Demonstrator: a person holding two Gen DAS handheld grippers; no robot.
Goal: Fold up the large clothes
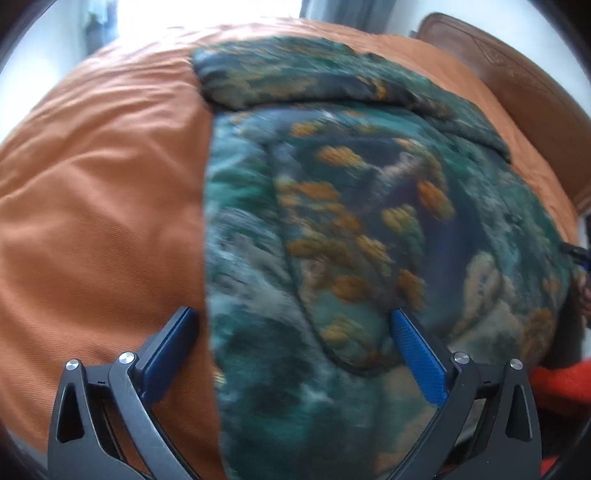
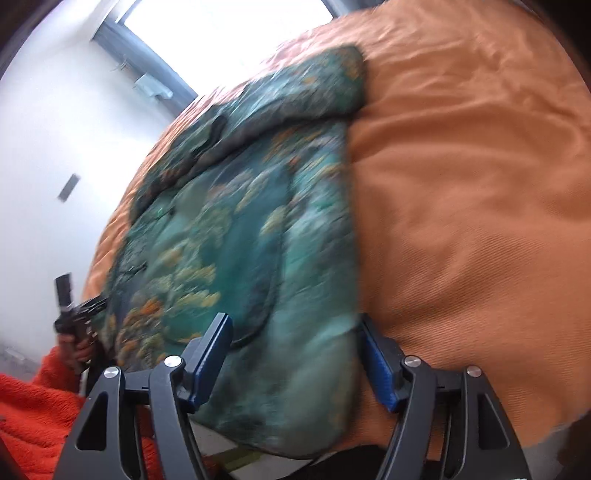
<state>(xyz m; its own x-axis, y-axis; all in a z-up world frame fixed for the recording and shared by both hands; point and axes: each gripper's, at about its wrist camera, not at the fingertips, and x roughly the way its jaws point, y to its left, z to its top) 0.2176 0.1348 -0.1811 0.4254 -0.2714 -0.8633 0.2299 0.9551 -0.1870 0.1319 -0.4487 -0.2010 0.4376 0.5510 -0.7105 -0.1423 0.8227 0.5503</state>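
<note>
The garment (image 1: pixel 351 221), a green piece with an orange flower print, lies spread on the orange bedspread (image 1: pixel 103 206), its long axis running from the near bed edge toward the window (image 2: pixel 229 33). Its far end is already turned over in a thick band; the near end hangs toward the person. The left gripper (image 1: pixel 293 325) stands with jaws wide, nothing held, above the garment's left edge. The right gripper (image 2: pixel 295 332) also stands apart, empty, above the near right corner. In judgement, one fold is complete and the hands are between grasps. The next move calls for a pinch on both near corners.
</note>
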